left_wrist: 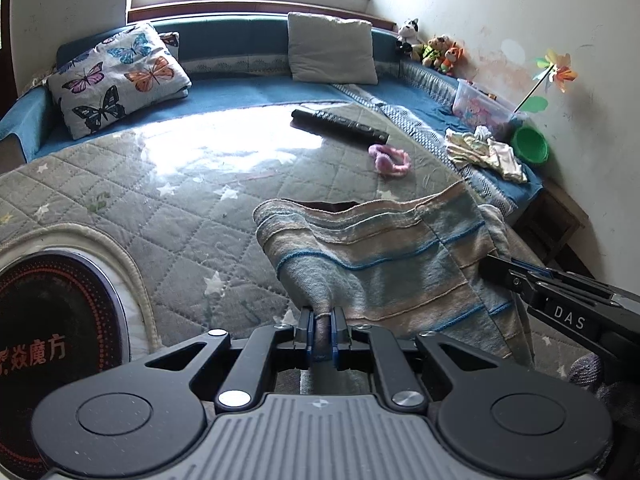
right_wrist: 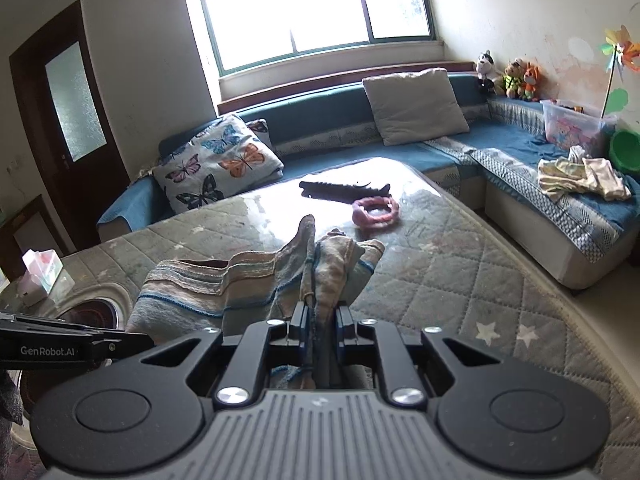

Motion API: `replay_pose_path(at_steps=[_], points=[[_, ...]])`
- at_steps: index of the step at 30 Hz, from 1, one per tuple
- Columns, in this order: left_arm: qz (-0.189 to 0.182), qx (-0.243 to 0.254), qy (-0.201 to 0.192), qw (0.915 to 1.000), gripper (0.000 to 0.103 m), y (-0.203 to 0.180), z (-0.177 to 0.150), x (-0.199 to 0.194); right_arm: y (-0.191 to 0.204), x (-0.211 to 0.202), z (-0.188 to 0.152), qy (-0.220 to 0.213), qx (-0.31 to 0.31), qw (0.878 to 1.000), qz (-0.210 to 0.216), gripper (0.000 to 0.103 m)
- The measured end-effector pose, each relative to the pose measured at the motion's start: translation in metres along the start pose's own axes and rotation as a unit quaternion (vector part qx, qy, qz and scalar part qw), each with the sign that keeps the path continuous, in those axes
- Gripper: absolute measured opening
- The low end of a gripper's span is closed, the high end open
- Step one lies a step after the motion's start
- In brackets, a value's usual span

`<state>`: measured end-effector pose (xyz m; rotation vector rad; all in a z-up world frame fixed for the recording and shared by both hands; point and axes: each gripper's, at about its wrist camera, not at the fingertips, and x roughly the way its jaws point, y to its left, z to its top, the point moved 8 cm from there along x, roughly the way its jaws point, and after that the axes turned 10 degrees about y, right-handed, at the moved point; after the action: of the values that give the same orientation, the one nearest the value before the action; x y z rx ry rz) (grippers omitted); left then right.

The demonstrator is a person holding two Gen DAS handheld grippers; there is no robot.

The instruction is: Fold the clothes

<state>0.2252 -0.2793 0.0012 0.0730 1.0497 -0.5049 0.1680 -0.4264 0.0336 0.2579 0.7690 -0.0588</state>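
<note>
A striped grey, tan and blue knitted garment (left_wrist: 384, 256) hangs between my two grippers above the quilted table (left_wrist: 168, 200). My left gripper (left_wrist: 322, 314) is shut on one bunched corner of it. My right gripper (right_wrist: 320, 312) is shut on the other bunched end (right_wrist: 328, 264), and its body shows at the right of the left wrist view (left_wrist: 560, 300). The garment's open edge faces away from me and sags in the middle. The left gripper's body shows at the left of the right wrist view (right_wrist: 60, 346).
A black remote (left_wrist: 340, 124) and a pink ring (left_wrist: 390, 160) lie further back on the table. A round dark hotplate (left_wrist: 52, 320) sits at the left. A blue sofa (right_wrist: 560, 216) with cushions, a pile of clothes (right_wrist: 580, 180) and a green bowl (left_wrist: 530, 144) wraps around behind.
</note>
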Motion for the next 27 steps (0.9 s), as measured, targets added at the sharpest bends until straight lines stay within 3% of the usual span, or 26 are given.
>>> replay_pose_path(at_steps=[10, 12, 14, 17, 19, 20, 27], points=[[0.014, -0.006, 0.030, 0.9995, 0.014, 0.016, -0.010, 0.020, -0.014, 0.029, -0.017, 0.035, 0.006, 0.999, -0.031, 0.019], [0.019, -0.003, 0.030, 0.9994, 0.019, 0.017, -0.013, 0.019, -0.017, 0.028, -0.019, 0.033, 0.009, 0.999, -0.032, 0.019], [0.021, 0.001, 0.028, 0.9994, 0.034, 0.017, -0.015, 0.016, -0.019, 0.022, -0.021, 0.027, 0.009, 0.999, -0.033, 0.019], [0.025, 0.016, 0.019, 0.9994, 0.040, 0.013, -0.020, 0.008, -0.013, 0.012, -0.023, 0.021, -0.002, 0.999, -0.028, 0.021], [0.021, 0.023, 0.015, 0.9994, 0.050, 0.010, -0.026, 0.003, -0.006, 0.003, -0.029, 0.020, -0.013, 1.000, -0.016, 0.030], [0.018, 0.028, 0.013, 0.9994, 0.051, 0.008, -0.029, 0.000, -0.002, -0.001, -0.033, 0.020, -0.019, 1.000, -0.010, 0.035], [0.014, 0.058, 0.018, 0.9981, 0.057, -0.004, -0.060, -0.008, 0.019, -0.017, -0.064, 0.030, -0.045, 0.998, 0.021, 0.035]])
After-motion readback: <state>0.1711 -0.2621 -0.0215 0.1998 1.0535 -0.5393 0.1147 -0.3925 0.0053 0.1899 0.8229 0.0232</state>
